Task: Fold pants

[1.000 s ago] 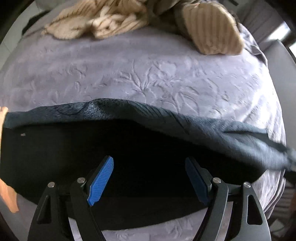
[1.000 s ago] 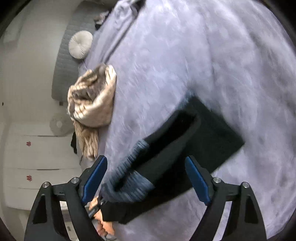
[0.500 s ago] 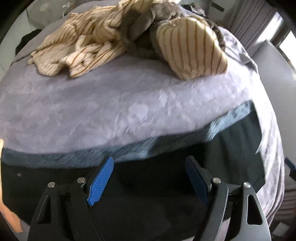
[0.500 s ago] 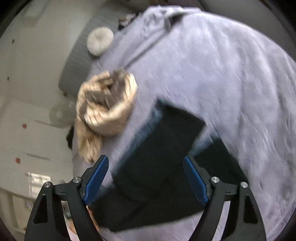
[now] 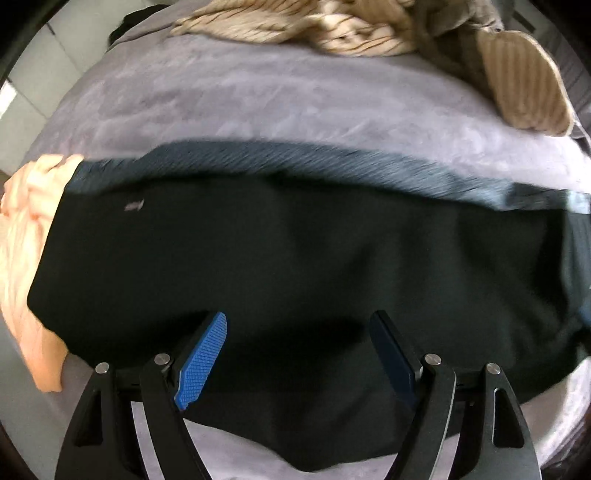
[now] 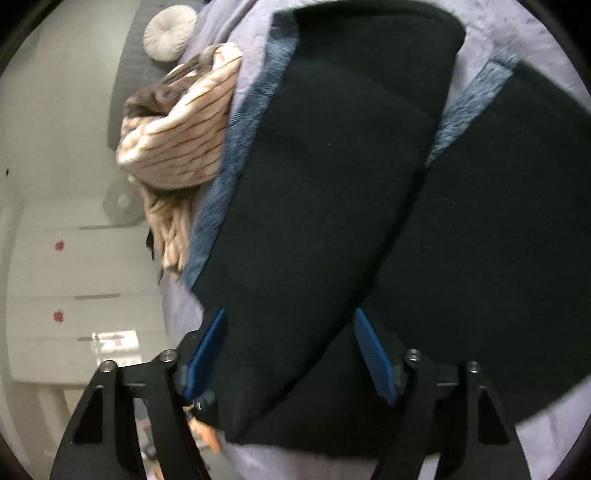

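Black pants (image 5: 295,266) with a blue-grey side stripe (image 5: 332,166) lie on the lilac bedspread (image 5: 258,96). My left gripper (image 5: 299,332) is open just above the near part of the fabric, holding nothing. A bare hand (image 5: 26,236) touches the left end of the pants. In the right wrist view the pants (image 6: 332,166) lie in two overlapping layers, each edged with the stripe (image 6: 236,140). My right gripper (image 6: 290,332) is open, its fingers either side of the near end of the upper layer.
A heap of cream striped clothes (image 5: 351,26) lies at the far side of the bed, also in the right wrist view (image 6: 181,136). A round white cushion (image 6: 170,33) sits beyond. White drawers (image 6: 66,277) stand beside the bed.
Both grippers have come down closer to the pants, which now fill most of each view. The pants lie flatter than a second ago. The hand at the left end shows more.
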A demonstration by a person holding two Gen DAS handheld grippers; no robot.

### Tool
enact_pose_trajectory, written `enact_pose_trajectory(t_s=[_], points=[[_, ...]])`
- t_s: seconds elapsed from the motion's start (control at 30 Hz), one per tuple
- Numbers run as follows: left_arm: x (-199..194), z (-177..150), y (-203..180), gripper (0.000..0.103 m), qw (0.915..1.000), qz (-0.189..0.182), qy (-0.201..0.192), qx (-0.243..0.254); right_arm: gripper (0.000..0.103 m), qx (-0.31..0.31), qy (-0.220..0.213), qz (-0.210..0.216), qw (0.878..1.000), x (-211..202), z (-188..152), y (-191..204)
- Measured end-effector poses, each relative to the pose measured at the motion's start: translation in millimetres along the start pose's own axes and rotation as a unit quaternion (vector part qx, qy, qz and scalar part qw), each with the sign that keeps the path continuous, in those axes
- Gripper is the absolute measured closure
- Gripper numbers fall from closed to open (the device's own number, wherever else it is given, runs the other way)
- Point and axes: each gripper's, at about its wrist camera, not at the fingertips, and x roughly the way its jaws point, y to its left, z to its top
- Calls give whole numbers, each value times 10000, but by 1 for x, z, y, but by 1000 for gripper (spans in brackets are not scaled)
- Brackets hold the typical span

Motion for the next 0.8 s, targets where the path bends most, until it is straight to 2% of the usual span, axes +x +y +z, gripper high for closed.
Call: enact_pose_trajectory(t_s=[0.03,0.07,0.17,0.27,0.3,0.33,0.37,0.4,0.43,0.47,0.5,0.57,0.6,0.63,0.7,0.8], points=[[3,-1,3,22,10000,-51,45,-32,77,49,-28,-63,10000,1,2,0],[4,-3,5,22,9999,-96,57,-43,94,110,-19,-196,9997,1,3,1],[-1,-6,5,22,9997,-229,67,112,95,-6,-137,89,9999,-27,-12,17],[-1,-9,10,22,9991,-333,103,242,95,-60,-183,41,9998,-58,-39,21],[3,-11,13,22,9989,-357,172,239,95,-11,-120,-128,9998,-62,-46,13],[6,-11,14,22,9988,-376,219,230,95,-56,9,-504,9987,-60,-52,1],[9,-12,14,22,9987,-356,268,231,90,-142,158,-835,9963,-52,-54,-13],[10,-11,12,22,9987,-322,284,268,89,-107,259,-951,9951,-47,-52,-24],[8,-11,10,22,9985,-288,294,351,89,38,312,-866,9958,-49,-50,-36],[4,-10,8,22,9983,-320,272,415,85,296,237,-674,9970,-58,-50,-43],[-1,-10,5,22,9978,-382,234,484,80,344,107,-667,9971,-66,-50,-42],[-9,-6,-1,22,9974,-416,195,558,55,165,-244,-834,9961,-89,-48,-36],[-11,-4,-2,22,9973,-431,158,566,49,112,-465,-976,9941,-103,-46,-35],[-14,-2,-5,22,9974,-430,140,561,45,128,-646,-1062,9922,-115,-44,-39],[-15,4,-10,22,9979,-405,97,496,45,306,-962,-1140,9883,-134,-29,-46],[-16,7,-26,22,9973,-520,99,510,45,709,-1115,-849,9876,-142,-9,-63]])
